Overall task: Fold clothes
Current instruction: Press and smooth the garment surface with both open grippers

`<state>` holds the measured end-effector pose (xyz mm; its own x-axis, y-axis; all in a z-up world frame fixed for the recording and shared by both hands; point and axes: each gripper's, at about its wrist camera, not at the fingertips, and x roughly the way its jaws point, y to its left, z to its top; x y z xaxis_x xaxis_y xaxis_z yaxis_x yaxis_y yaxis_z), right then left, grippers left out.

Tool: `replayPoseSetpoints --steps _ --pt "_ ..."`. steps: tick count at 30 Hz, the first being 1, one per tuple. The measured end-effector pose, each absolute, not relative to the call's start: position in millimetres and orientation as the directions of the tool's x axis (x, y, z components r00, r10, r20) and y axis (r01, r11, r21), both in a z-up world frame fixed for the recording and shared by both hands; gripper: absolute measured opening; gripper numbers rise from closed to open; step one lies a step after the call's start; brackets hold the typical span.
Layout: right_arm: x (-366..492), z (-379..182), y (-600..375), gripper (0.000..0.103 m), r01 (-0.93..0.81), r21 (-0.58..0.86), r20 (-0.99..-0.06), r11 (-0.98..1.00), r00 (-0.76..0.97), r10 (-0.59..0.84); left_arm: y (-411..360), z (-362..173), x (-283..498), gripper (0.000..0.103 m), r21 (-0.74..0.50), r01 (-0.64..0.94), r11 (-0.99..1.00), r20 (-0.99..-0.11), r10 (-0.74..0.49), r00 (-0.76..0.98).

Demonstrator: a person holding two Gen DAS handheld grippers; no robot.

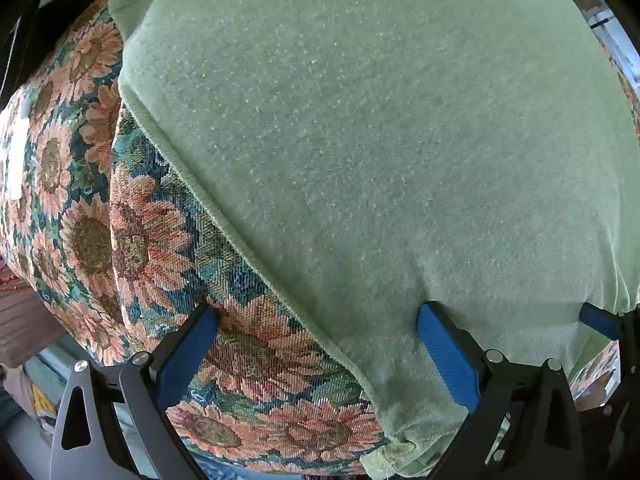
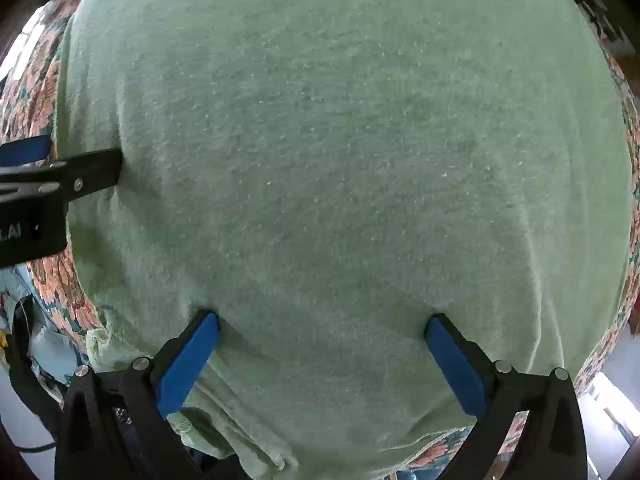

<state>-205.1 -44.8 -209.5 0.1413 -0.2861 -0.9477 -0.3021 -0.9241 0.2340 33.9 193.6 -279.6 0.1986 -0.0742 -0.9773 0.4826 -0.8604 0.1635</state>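
You are looking down at a cushioned surface (image 1: 132, 248) upholstered in woven sunflower fabric, orange blooms on blue-green leaves, and it is carrying everything here. It is bulging in rounded, padded sections, with a seam running between two of them at the left of the left wrist view. Lying directly on it is a pale green garment (image 1: 380, 140), spreading flat and covering most of the surface. Its hemmed edge is running diagonally across the sunflower weave, down toward the near edge, where a frayed corner is hanging slightly over. In the right wrist view the garment (image 2: 340, 160) is hiding nearly all of the upholstery (image 2: 52, 280), which is showing only along the sides
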Motion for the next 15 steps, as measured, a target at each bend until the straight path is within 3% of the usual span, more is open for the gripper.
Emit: replayPoseSetpoints --steps 8,15 --pt "-244 -205 -38 0.103 -0.320 0.213 -0.944 -0.923 0.178 -0.279 180 -282 15 0.099 0.161 0.482 -0.861 -0.968 -0.041 0.249" --pt "-247 -235 -33 0.103 -0.317 0.213 -0.945 -0.924 0.175 -0.277 178 -286 14 0.099 0.166 0.492 -0.855 -0.969 -0.047 0.244"
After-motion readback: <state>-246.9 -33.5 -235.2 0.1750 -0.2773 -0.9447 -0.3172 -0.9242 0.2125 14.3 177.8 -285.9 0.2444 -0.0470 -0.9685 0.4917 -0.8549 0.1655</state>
